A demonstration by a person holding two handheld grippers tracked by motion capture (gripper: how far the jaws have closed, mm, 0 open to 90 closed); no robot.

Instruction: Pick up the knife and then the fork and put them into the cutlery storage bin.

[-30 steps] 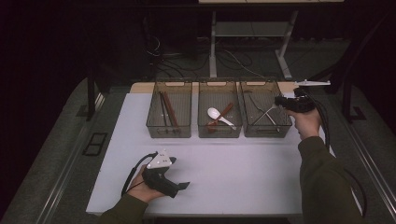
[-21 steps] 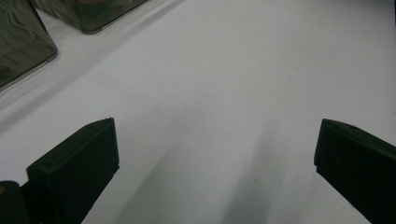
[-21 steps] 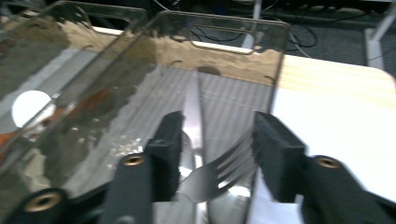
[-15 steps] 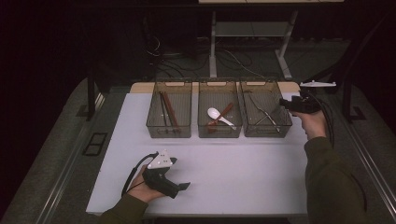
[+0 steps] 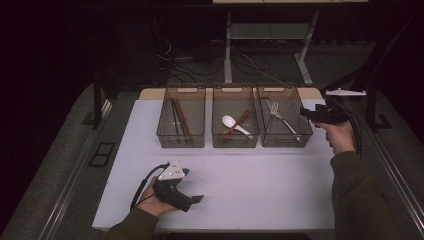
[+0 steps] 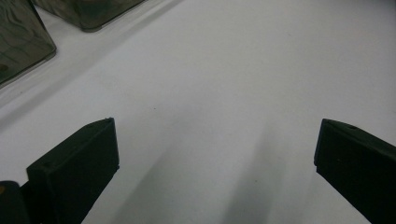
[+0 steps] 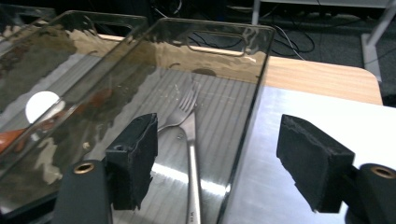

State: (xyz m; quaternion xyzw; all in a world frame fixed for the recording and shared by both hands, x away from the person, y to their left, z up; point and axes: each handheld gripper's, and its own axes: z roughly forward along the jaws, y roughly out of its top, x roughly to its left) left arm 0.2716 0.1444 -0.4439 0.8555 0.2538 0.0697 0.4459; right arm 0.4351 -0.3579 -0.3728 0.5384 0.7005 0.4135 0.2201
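Right tool (image 5: pixel 306 113) sits just off the right wall of the right bin (image 5: pixel 303 131), near the table's (image 5: pixel 260 185) far right corner, jaws wide and holding nothing. In the right gripper view the right tool (image 7: pixel 217 156) straddles that bin's near-side wall: one jaw over the bin interior, the other over bare table outside it. Forks (image 7: pixel 189 135) lie flat on the bin floor, tines toward the far edge, handles toward the near edge; jaws not touching them. From the high view the forks (image 5: pixel 280 119) run diagonally along the bin. Three clear bins sit in a row along the far edge of the table, side by side. Middle bin (image 5: pixel 235 142) holds a white spoon (image 5: pixel 235 124) lying across a reddish-brown utensil (image 5: pixel 239 122). Left bin (image 5: pixel 181 142) holds dark chopsticks (image 5: pixel 179 118) laid lengthwise. Left tool (image 5: pixel 197 199) rests low at the near left corner of the table, held in the left hand (image 5: pixel 150 197), pointing toward the right edge, well apart from the bins. In the left gripper view the left tool (image 6: pixel 215 154) has jaws wide, empty, bare white table between them, with bin corners at the top left of that view. Cannot tell if the left tool's jaws touch the tabletop.
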